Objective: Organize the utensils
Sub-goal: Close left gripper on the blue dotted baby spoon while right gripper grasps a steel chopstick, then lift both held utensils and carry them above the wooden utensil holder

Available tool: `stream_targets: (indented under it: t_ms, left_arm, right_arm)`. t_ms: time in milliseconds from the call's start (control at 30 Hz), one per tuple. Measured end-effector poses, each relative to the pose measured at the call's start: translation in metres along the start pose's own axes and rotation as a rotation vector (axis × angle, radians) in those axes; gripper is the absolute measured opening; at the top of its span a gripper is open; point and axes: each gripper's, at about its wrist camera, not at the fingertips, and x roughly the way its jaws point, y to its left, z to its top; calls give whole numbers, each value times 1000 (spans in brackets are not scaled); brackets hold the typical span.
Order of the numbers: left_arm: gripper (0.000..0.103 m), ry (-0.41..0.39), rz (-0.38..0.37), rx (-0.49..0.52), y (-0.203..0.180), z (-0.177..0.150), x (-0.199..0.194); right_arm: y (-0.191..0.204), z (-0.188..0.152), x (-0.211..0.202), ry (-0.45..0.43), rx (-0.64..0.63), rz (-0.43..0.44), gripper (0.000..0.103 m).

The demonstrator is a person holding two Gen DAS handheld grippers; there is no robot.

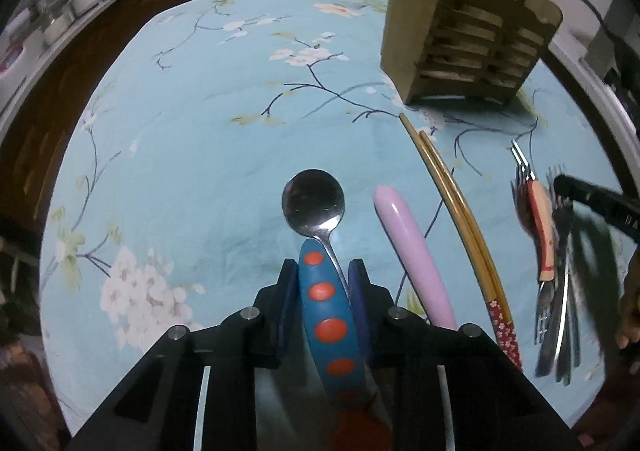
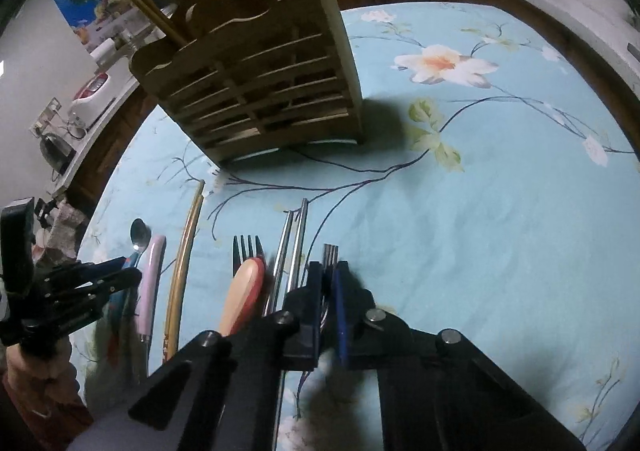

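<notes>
A: Where does the spoon sit against the left gripper?

B: Its blue handle with orange dots runs between the two fingers, which have narrowed onto it; the steel bowl lies just ahead of the tips on the cloth

A: And the right gripper?

B: Its jaws are pinched nearly together on a metal fork, whose tines poke out past the tips

A: What lies under them?

B: A light blue tablecloth printed with blossom branches; a dark wood rail and a pale counter with jars curve behind it

A: How many pieces are there?

B: One slatted wooden holder standing upright, one pink handle just right of the spoon, a pair of golden chopsticks, a pair of steel chopsticks, and one dark fork with a peach handle
</notes>
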Motion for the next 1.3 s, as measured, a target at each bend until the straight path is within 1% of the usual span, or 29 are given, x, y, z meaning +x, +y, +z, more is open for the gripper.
stream_targets:
  t_ms: [133, 367, 500, 600, 733, 833, 1000, 1300]
  left_arm:
    - [21, -12, -59, -65, 12, -4, -8]
    - [21, -65, -77, -128, 21, -14, -32]
    - [21, -115, -109, -156, 22, -18, -54]
    - [21, -178, -104, -152, 18, -19, -74]
    - [20, -255, -85, -124, 9, -23, -100]
    - [20, -291, -92, -118, 3, -27, -113]
    - [20, -313, -98, -121, 4, -33, -126]
    - [20, -347, -99, -116, 1, -31, -143]
  right_arm:
    - [2, -2, -3, -5, -9, 6, 4]
    - [2, -3, -16, -37, 0, 17, 2]
    - [6, -3, -26, -58, -12, 19, 2]
    - [10, -2, -36, -86, -20, 16, 2]
    - [12, 3, -50, -131, -24, 11, 2]
    - [16, 6, -60, -159, -32, 10, 2]
    - [22, 11, -75, -204, -56, 5, 2]
    - [30, 10, -87, -247, -86, -3, 2]
